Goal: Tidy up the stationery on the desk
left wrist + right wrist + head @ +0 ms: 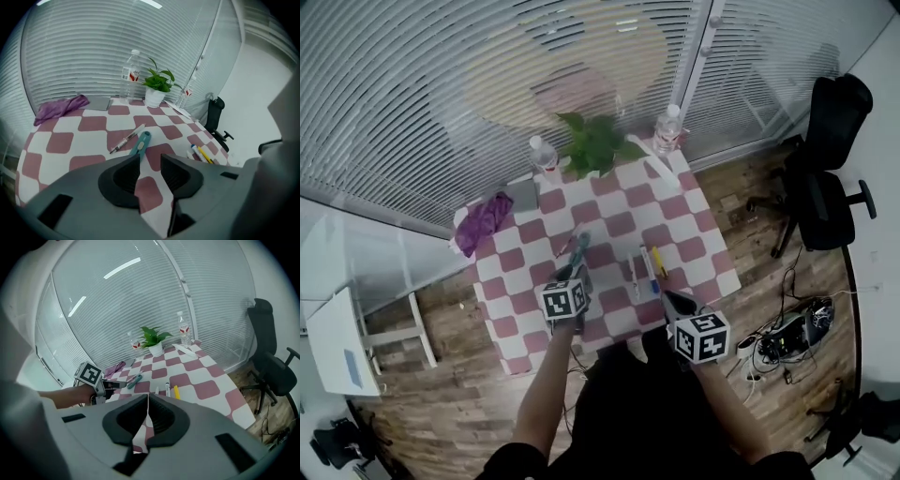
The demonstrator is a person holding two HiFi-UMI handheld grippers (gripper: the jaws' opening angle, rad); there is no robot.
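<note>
On the red-and-white checked table (697, 232) lie a teal utility knife (578, 249) (140, 143) and, beside it, a clear pen (127, 138). My left gripper (577, 274) (150, 158) hovers just in front of the knife, its jaws apart and nothing between them. To the right, a white pen (634, 274), a blue-capped marker (648, 270) and a yellow pen (658, 262) (176, 392) lie side by side. My right gripper (671, 299) (148, 397) is over the table's near edge, short of these pens, shut and empty.
At the table's far edge stand a potted plant (595, 142) and two water bottles (544, 155) (668, 127). A purple cloth (483, 221) and a grey card (523, 195) lie far left. An office chair (820, 169) and floor cables (783, 337) are on the right.
</note>
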